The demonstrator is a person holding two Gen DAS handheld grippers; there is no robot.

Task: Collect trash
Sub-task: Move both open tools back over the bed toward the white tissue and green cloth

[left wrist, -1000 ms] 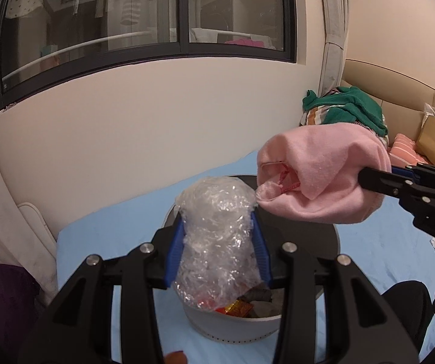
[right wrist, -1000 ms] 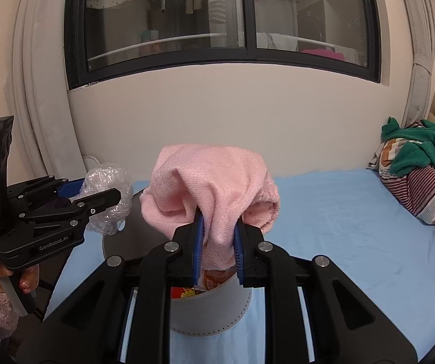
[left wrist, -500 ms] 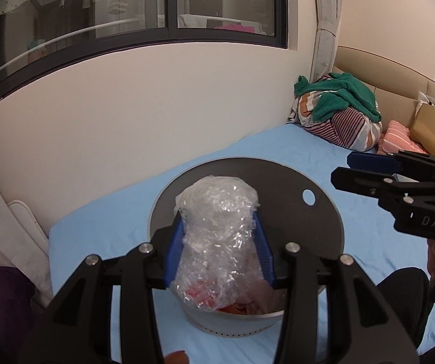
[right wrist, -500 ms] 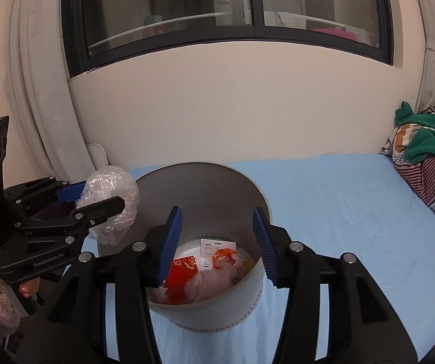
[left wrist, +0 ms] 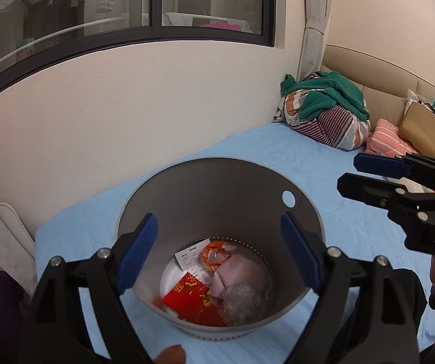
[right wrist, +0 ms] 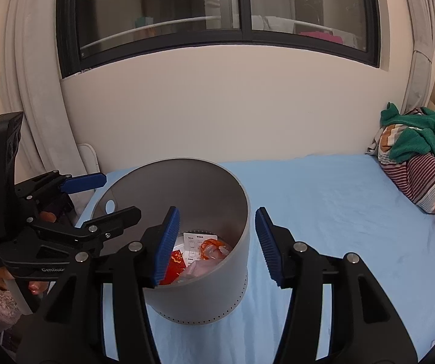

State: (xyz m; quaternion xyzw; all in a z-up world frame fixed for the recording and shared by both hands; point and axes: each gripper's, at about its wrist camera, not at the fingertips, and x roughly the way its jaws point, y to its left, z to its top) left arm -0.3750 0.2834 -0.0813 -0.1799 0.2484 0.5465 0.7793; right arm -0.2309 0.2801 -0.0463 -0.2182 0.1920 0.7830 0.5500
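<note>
A grey round bin (left wrist: 217, 182) stands on the blue bed sheet; it also shows in the right wrist view (right wrist: 232, 273). Inside lie a crumpled clear plastic wad (left wrist: 243, 300), a pink cloth (left wrist: 241, 274), a red packet (left wrist: 191, 298), an orange wrapper (left wrist: 214, 253) and a white card (left wrist: 188, 257). My left gripper (left wrist: 219, 251) is open and empty, right above the bin's mouth. My right gripper (right wrist: 214, 245) is open and empty over the bin's right rim. Each gripper shows in the other's view: the left one (right wrist: 112, 195), the right one (left wrist: 349, 171).
A striped pillow with a green garment (left wrist: 326, 112) lies at the bed's far right by a brown paper bag (left wrist: 426, 130) and a pink striped cushion (left wrist: 387, 142). The wall and window run behind the bed. A white curtain (right wrist: 32, 106) hangs at the left.
The right gripper opened and the pink cloth fell into the bin. Then the left gripper opened and the plastic wad fell in as well. Both grippers now hold nothing.
</note>
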